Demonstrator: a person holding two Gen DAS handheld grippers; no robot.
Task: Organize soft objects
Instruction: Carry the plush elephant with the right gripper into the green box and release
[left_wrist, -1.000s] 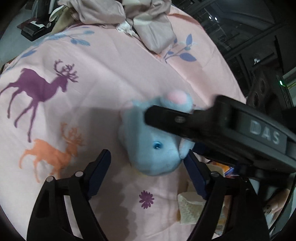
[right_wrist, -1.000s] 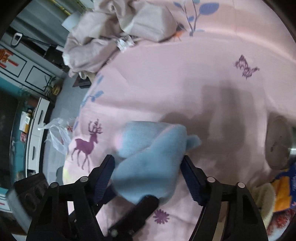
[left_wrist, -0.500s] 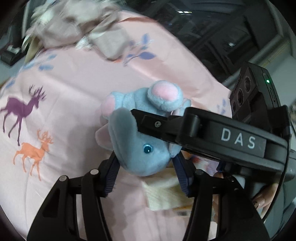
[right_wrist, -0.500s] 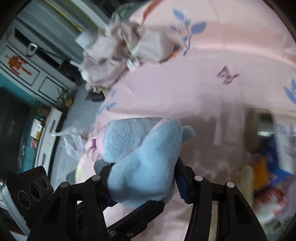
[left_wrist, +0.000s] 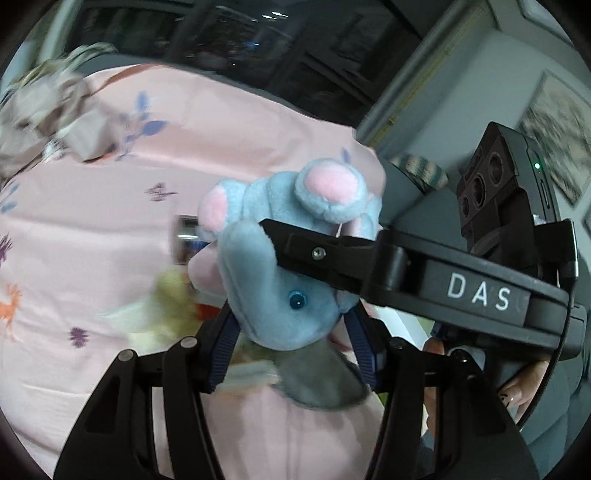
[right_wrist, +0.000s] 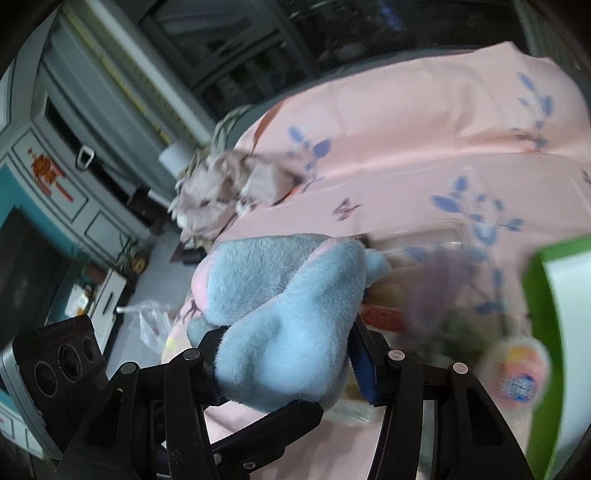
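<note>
The bed fills most of both views, covered by a pink sheet with printed leaves and small animals. At its far edge lies a crumpled beige cloth. On the right side of the right wrist view stands a green box, and beside it a blurred heap of small packets, too unclear to name.

The blue plush toy is above the sheet, in the air, not resting on anything. The left gripper is clenched on its lower part, near the blue eye, and the pads press into the fur from both sides. The right gripper is clenched on the same toy, on the soft rounded body; in the left wrist view its black finger crosses over the toy's head.

My judgement of the risk: the toy is soft and compresses, so each grip holds mainly fur and stuffing. If the two hands move apart or at different speed, the toy can be stretched, or can slip from one gripper and swing from the other. A quick release over the blurred heap may also drop it among the packets and not in its proper place.
</note>
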